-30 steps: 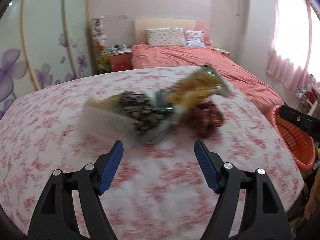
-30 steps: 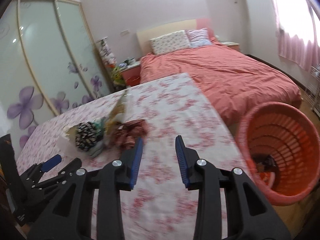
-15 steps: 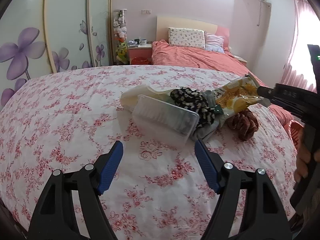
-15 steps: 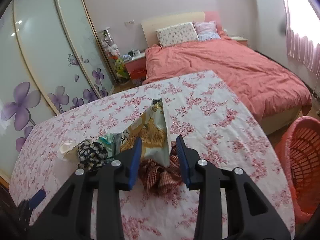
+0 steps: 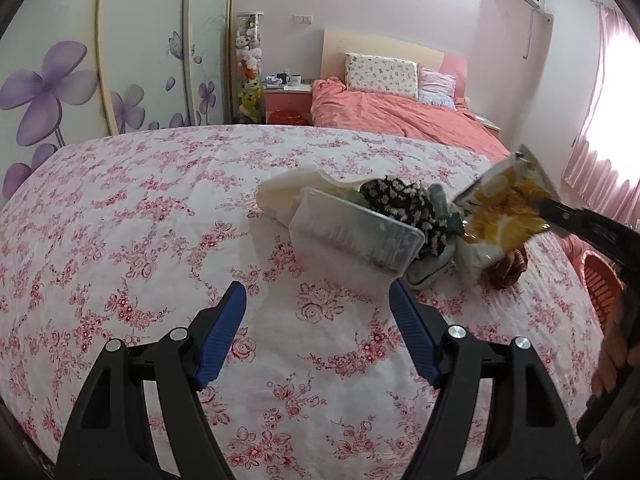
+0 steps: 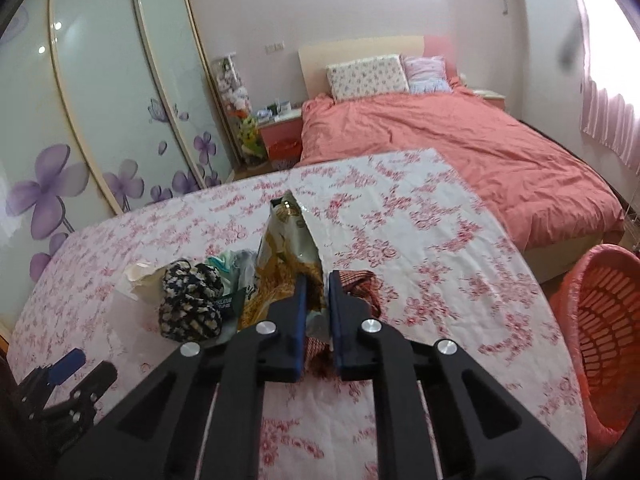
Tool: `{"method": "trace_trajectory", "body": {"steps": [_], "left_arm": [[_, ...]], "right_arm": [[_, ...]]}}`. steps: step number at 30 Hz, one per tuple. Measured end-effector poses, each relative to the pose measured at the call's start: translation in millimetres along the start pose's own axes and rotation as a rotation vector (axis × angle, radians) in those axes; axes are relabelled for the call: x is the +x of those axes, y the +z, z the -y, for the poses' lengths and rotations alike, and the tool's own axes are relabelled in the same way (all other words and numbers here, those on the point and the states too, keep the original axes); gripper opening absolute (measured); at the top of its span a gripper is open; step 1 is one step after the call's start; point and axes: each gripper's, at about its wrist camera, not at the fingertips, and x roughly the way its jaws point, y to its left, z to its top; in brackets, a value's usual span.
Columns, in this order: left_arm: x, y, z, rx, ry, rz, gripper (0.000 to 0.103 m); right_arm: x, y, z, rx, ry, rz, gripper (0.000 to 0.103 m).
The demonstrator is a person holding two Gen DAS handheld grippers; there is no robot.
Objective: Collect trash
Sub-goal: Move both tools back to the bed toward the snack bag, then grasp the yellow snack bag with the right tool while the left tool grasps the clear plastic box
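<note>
Table (image 5: 120, 208), flowered cloth: carries the whole heap, which sits toward the right edge, nearer the far side than the near one.

Orange basket (image 6: 604, 320): on the floor just off the table's right edge; the destination, as I judge it. Its contents cannot be made out here.

Clear plastic container (image 5: 356, 232): left side of the heap, tilted, untouched. Likely trash, still to collect.

Cream wrapper or paper (image 5: 288, 192): behind the container, toward the far edge. Still to collect.

Snack bag (image 6: 288, 264), yellow-printed foil: clamped at one end by the right gripper (image 6: 318, 312), jaws drawn together on it; raised on end above the heap, not yet over the basket.

Black-and-white patterned cloth (image 6: 188, 304): middle of the heap, with grey-green fabric beside it. Whether either counts as trash cannot be told.

Reddish-brown plaid fabric (image 6: 360, 284): right end of the heap, under the bag.

Left gripper (image 5: 318, 340): jaws wide apart, empty, over the cloth at the near edge, short of the container.

Progress, by estimate: early; one item in hand, none seen delivered.
</note>
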Motion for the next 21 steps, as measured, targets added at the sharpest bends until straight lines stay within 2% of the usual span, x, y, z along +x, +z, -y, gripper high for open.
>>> {"method": "trace_trajectory", "body": {"steps": [6,8,13,15,16,17,21], "left_arm": [[-3.3,20.0,6.5,-0.019,-0.013,0.015,0.073],[1.9,30.2,11.5,-0.028,-0.020,-0.002,0.073],[32.9,45.2,19.1,-0.046,0.017,-0.076,0.073],[37.7,44.6,18.7,-0.054,0.019,-0.081,0.074],[40.9,44.8,18.9,-0.042,0.055,-0.096,0.074],[41.6,43.4,18.3,-0.037,0.061,-0.105,0.074],[37.5,26.6,8.6,-0.012,0.077,-0.136,0.074]], "right_arm": [[-39.1,-4.9,11.5,-0.002,-0.030,0.076,0.011],[-45.5,-7.1,14.4,-0.003,-0.040,0.085,0.011],[-53.4,-11.5,26.7,0.020,-0.048,0.080,0.011],[-55.0,-13.6,29.4,0.024,-0.050,0.077,0.011],[-56.3,-14.5,31.3,0.025,-0.052,0.076,0.011],[-57.3,-15.3,32.4,0.025,-0.053,0.075,0.011],[-60.7,-18.0,35.4,0.030,-0.049,0.075,0.011]]}}
